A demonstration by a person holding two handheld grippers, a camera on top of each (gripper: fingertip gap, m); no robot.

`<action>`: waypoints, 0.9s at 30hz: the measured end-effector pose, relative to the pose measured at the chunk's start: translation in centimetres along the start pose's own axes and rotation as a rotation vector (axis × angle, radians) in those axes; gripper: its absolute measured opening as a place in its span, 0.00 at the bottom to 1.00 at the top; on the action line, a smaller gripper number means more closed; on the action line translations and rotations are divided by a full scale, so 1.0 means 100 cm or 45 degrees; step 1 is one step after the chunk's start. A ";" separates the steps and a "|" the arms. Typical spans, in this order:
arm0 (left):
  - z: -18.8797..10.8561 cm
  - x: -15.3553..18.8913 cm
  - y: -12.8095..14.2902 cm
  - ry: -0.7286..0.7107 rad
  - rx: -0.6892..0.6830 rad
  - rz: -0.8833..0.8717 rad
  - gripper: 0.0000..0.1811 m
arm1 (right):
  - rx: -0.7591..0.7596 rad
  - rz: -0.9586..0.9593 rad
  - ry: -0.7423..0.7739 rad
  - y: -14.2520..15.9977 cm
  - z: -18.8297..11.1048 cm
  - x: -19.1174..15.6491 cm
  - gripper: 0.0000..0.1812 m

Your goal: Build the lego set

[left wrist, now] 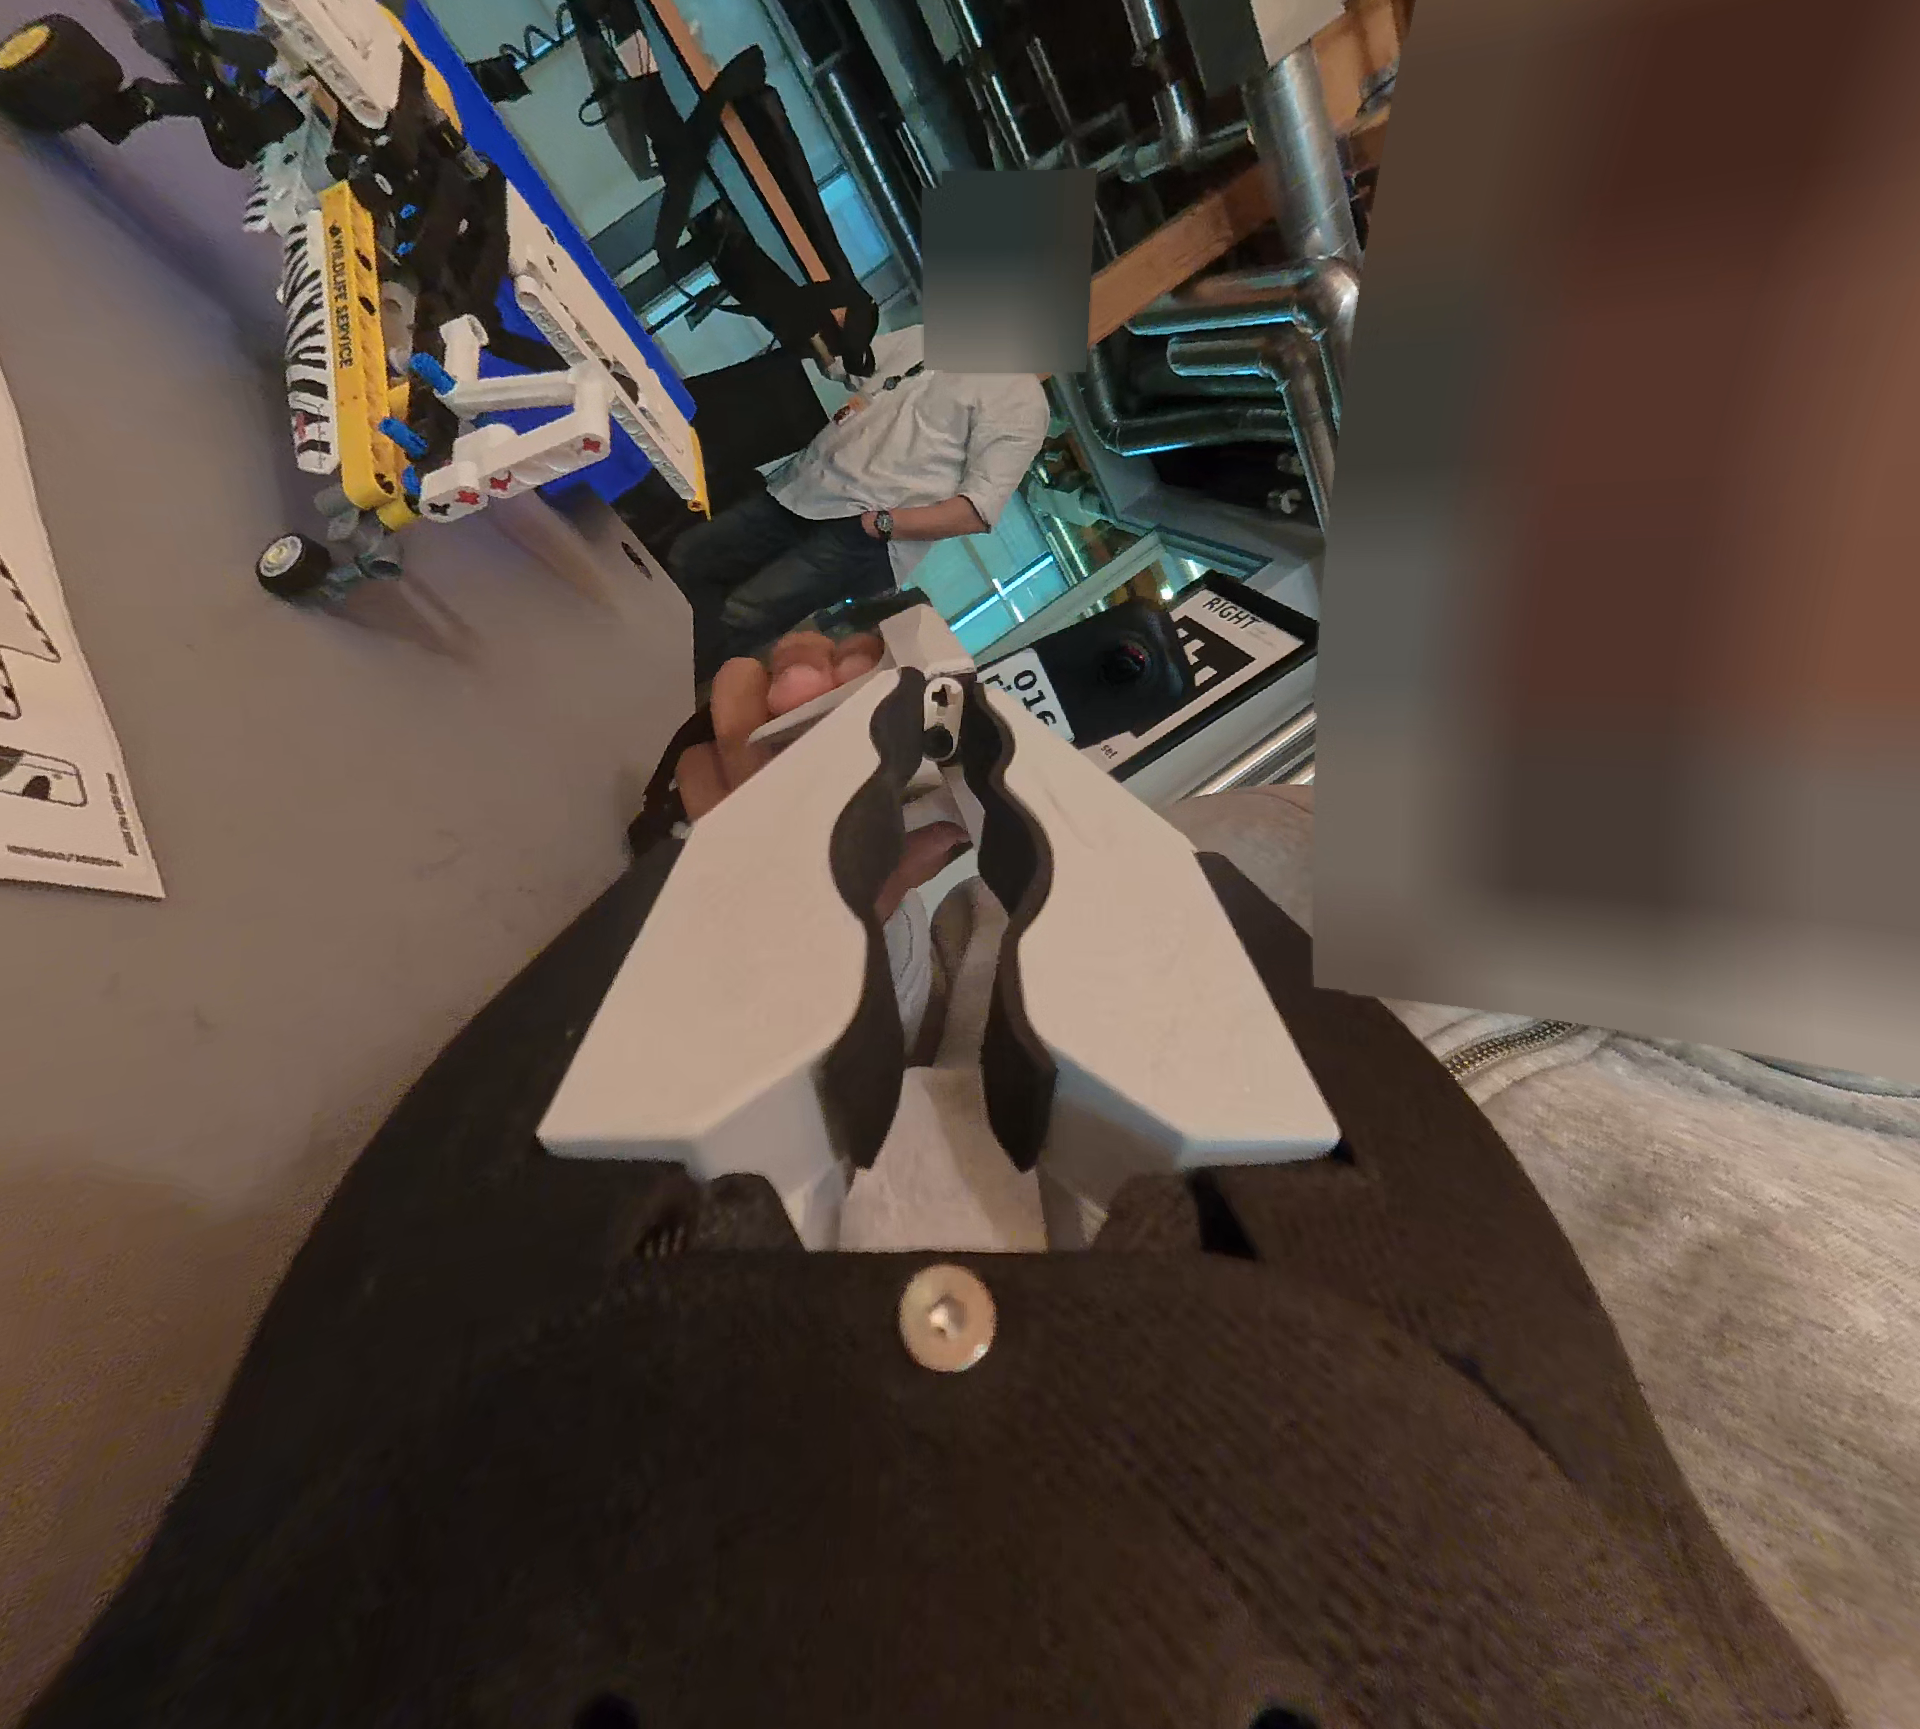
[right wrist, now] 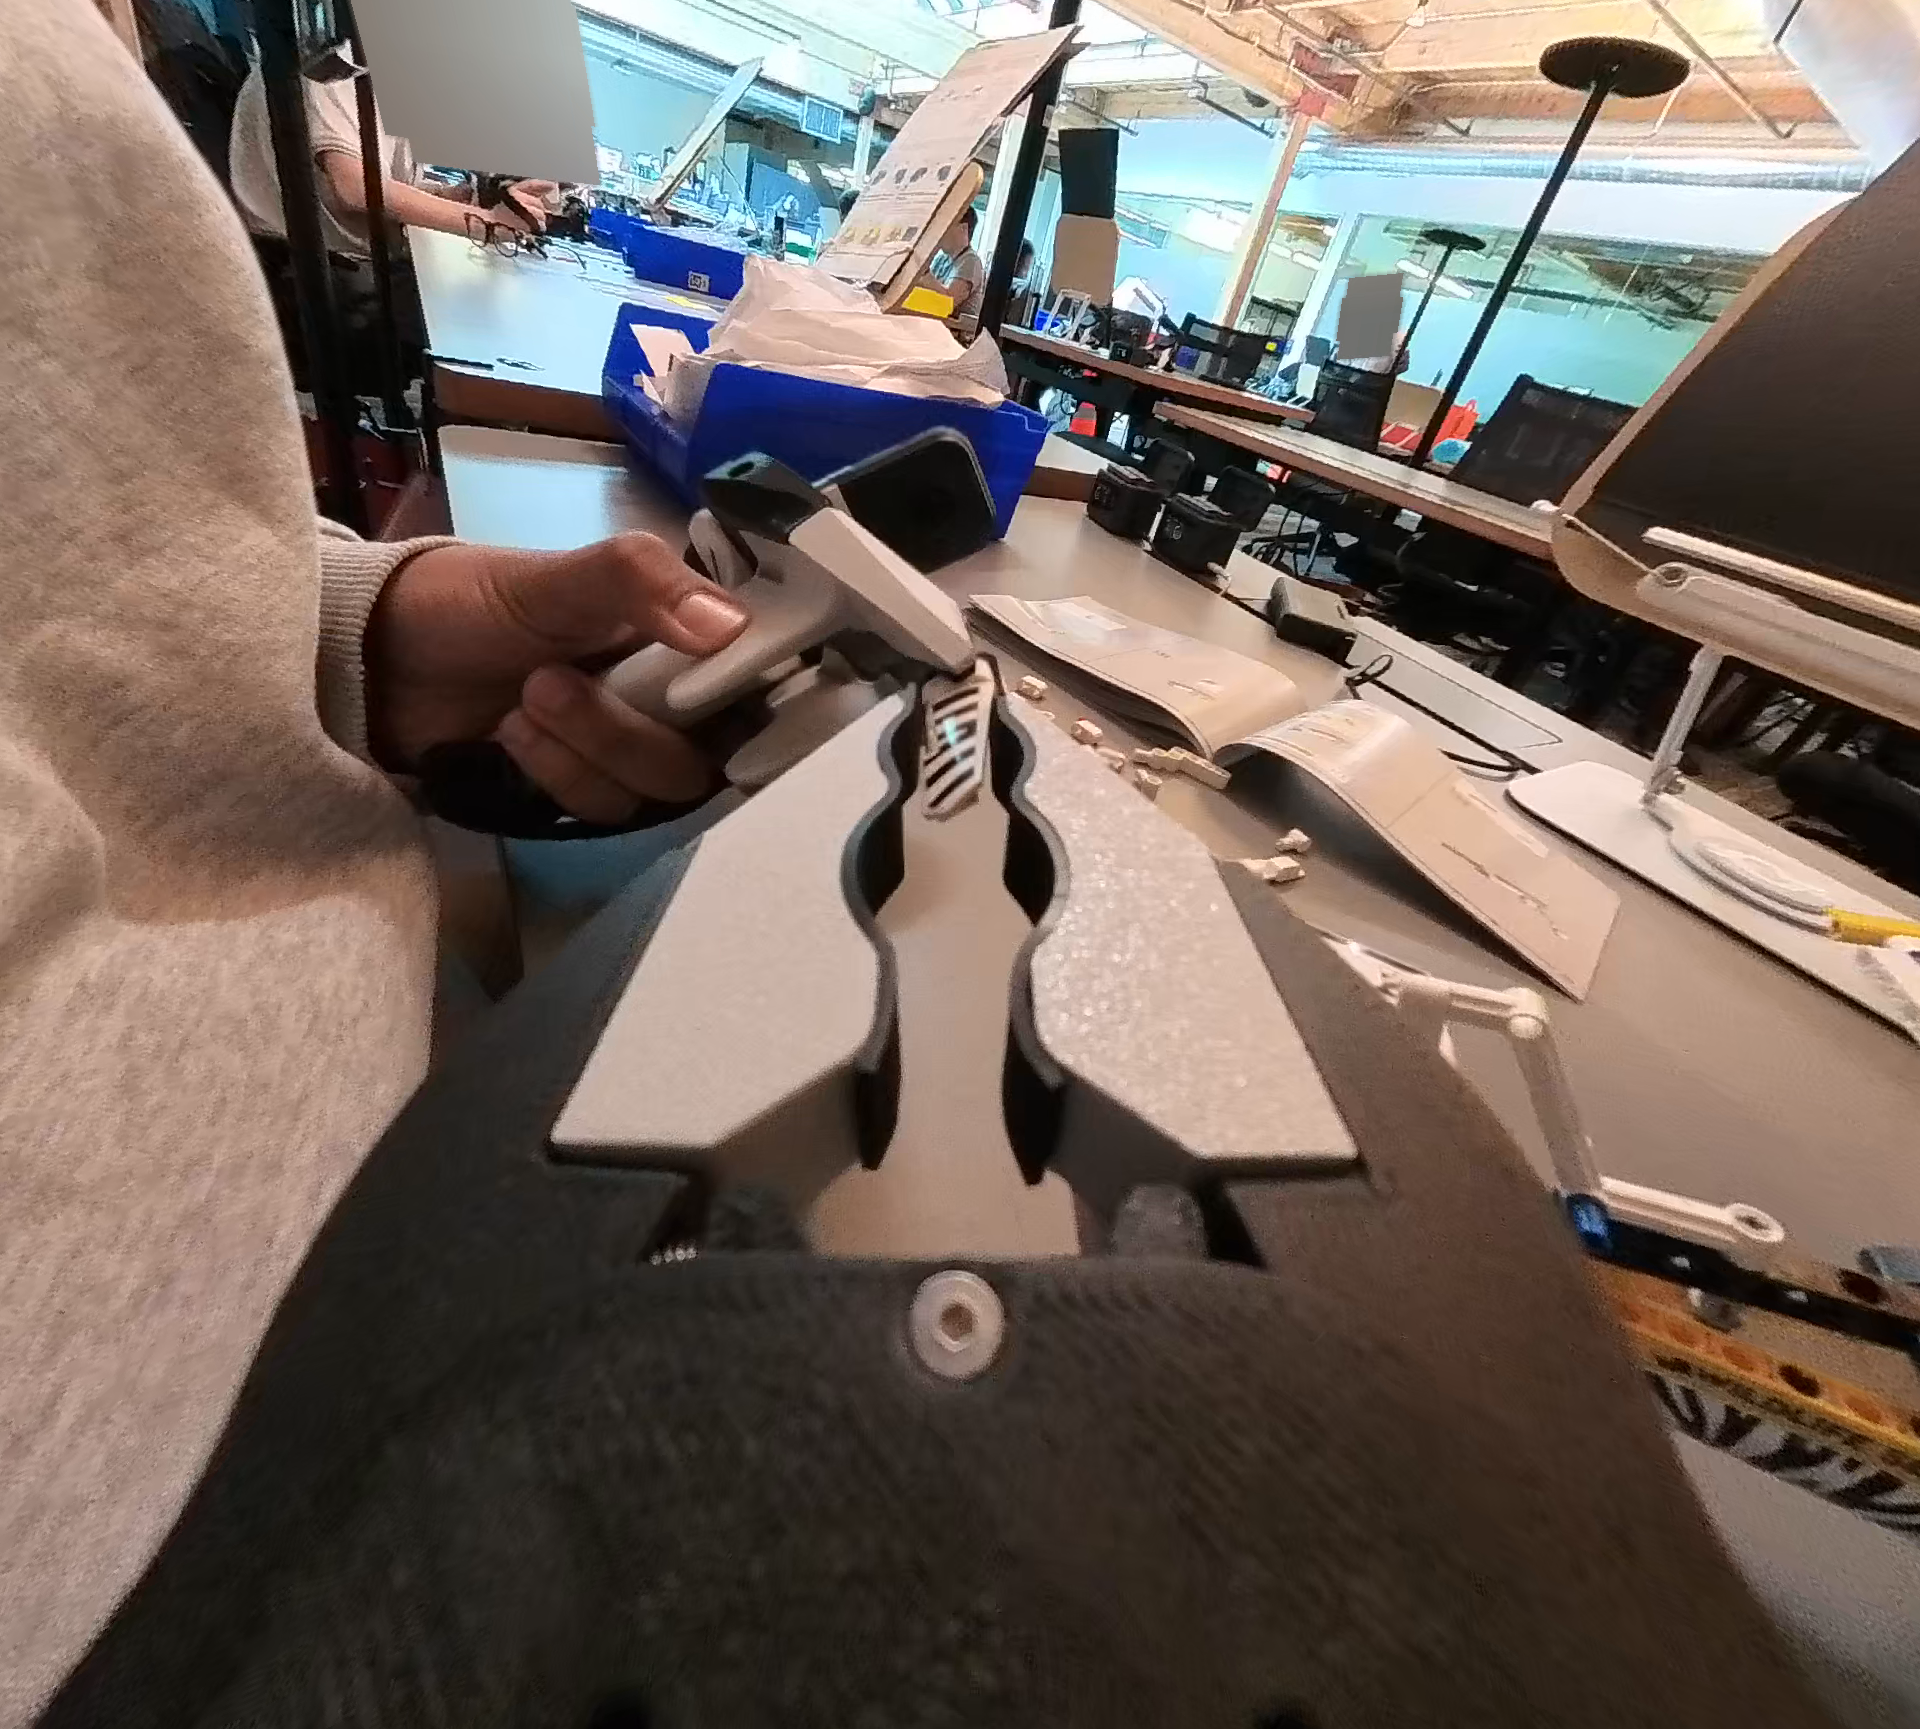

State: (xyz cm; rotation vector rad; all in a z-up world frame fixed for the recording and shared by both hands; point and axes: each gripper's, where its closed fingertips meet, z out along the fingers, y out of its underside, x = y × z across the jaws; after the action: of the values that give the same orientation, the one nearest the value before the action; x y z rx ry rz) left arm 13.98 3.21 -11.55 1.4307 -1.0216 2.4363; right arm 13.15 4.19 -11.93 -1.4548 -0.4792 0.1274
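My left gripper [left wrist: 943, 711] is shut on a small white Lego piece [left wrist: 941, 700] with a cross-shaped hole. My right gripper [right wrist: 951, 692] is shut on a white panel with black zebra stripes [right wrist: 951, 760] and holds it above the table. In the right wrist view the left gripper [right wrist: 951, 656], held by a hand [right wrist: 540, 640], touches the panel's far end with its tips. In the left wrist view the right gripper [left wrist: 923, 642] shows just beyond the white piece. The partly built yellow, white and black Lego vehicle [left wrist: 416, 277] stands on the grey table; its edge shows in the right wrist view [right wrist: 1766, 1347].
An open instruction booklet [right wrist: 1299, 723] and several loose small pale pieces [right wrist: 1164, 760] lie on the table [right wrist: 1714, 1087]. A blue bin with paper [right wrist: 831, 422] stands behind. A sticker sheet [left wrist: 52, 692] lies left. A monitor stand [right wrist: 1662, 806] is at the right. A person [left wrist: 914, 453] sits beyond. My two grippers' fingertips are within a few centimetres of each other.
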 end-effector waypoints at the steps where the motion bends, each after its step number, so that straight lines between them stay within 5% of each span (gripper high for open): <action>1: 0.000 0.000 0.000 0.011 0.000 -0.007 0.04 | 0.005 0.003 -0.004 0.000 0.000 0.000 0.06; 9: 0.003 0.003 0.001 0.026 0.005 0.016 0.04 | 0.043 0.118 -0.042 -0.003 -0.003 -0.001 0.05; 27: 0.004 0.003 0.002 0.099 0.066 -0.067 0.04 | -0.006 -0.125 0.027 -0.003 -0.006 -0.003 0.05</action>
State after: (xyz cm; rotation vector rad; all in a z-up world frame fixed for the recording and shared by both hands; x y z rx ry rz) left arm 14.03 2.81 -11.30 1.3489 -0.8997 2.4767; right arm 13.05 3.53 -11.69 -1.4333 -0.5329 0.0322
